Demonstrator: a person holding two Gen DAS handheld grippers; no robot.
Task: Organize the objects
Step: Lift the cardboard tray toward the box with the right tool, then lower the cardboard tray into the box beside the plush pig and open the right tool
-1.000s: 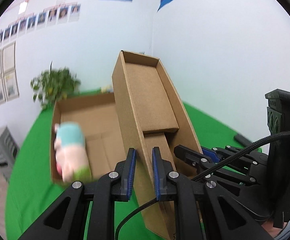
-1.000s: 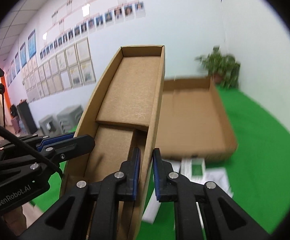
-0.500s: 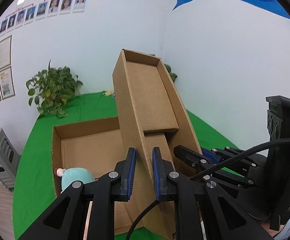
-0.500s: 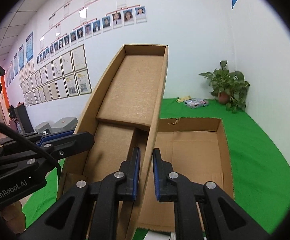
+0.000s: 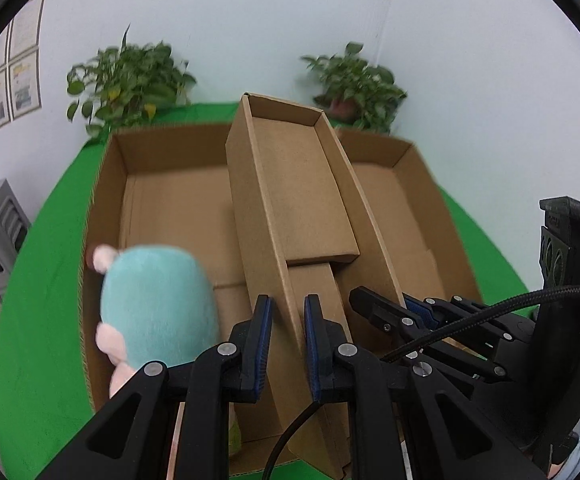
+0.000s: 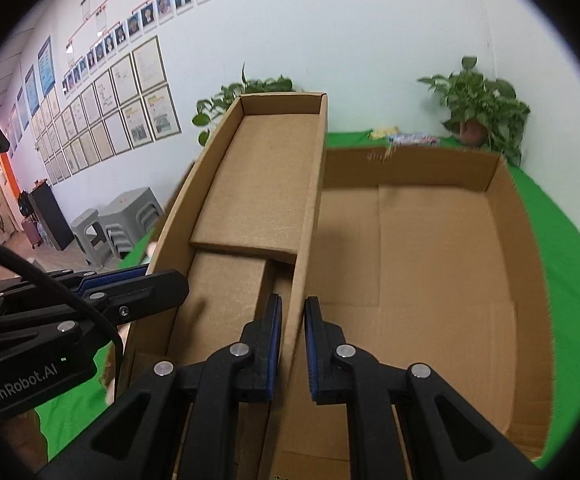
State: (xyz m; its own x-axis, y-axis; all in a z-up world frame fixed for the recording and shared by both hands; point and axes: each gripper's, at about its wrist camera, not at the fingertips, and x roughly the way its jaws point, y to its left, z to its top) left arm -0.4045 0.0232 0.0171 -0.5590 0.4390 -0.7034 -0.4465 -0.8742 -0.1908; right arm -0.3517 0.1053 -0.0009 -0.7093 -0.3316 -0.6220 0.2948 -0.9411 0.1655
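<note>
A long narrow cardboard box (image 5: 298,200) (image 6: 258,184) hangs tilted between both grippers, its open side facing the cameras. My left gripper (image 5: 287,312) (image 6: 150,284) is shut on its left wall. My right gripper (image 6: 292,312) (image 5: 386,312) is shut on its right wall. Under it lies a large open cardboard box (image 5: 178,216) (image 6: 442,248) on the green cloth. A teal and pink plush toy (image 5: 158,304) sits inside the large box against its left wall, close beside my left gripper's fingers.
Two potted plants (image 5: 130,80) (image 5: 354,84) stand behind the large box by the white wall. Small packets (image 6: 410,138) lie on the green cloth (image 5: 38,300) past the box's far rim. Grey stools (image 6: 122,220) stand off the table to the left.
Both grippers have carried the narrow box across and down over the large box. The large box and the plush toy now fill more of the views.
</note>
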